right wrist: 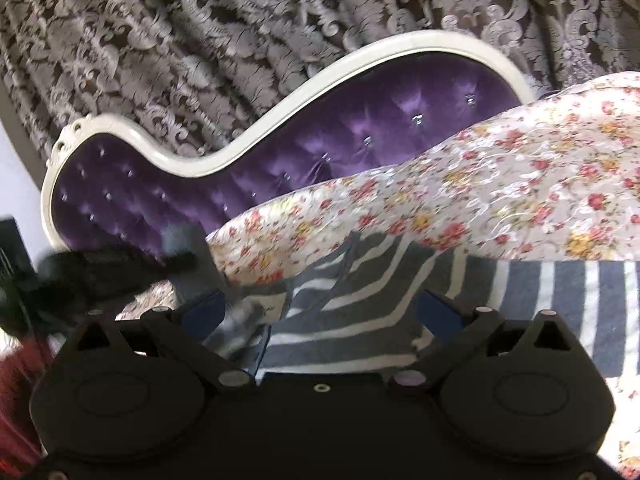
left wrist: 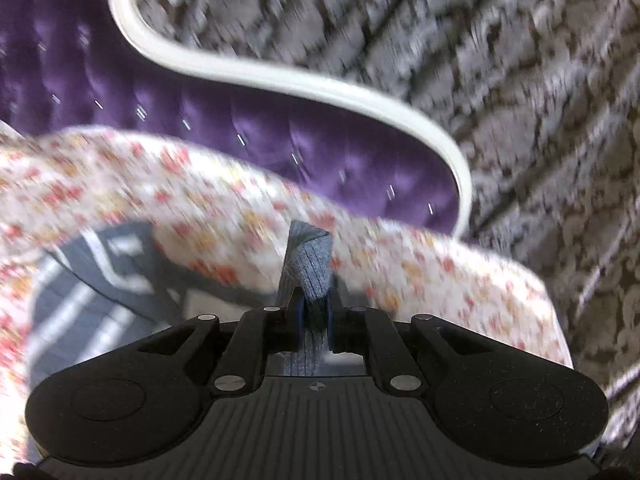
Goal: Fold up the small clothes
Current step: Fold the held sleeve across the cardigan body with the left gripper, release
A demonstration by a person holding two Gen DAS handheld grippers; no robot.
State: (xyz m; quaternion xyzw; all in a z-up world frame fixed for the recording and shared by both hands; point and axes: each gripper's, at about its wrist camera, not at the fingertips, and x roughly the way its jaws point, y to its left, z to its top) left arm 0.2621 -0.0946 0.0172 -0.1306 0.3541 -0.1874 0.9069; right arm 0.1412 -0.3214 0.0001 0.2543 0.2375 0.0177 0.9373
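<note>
On floral sheet [right wrist: 500, 184], striped garment [right wrist: 360, 300], no legible writing

Two tongs were in view: the left tongs [left wrist: 314, 312], one in the left wrist view, and the right tongs [right wrist: 320, 312], one in the right wrist view. One grey sock [left wrist: 310, 268] stood between the left pair. One grey-and-white striped garment [right wrist: 520, 292] lay on one floral bedsheet [right wrist: 500, 192]. One purple tufted headboard [right wrist: 320, 148] stood behind, and one patterned curtain [right wrist: 200, 40].
</note>
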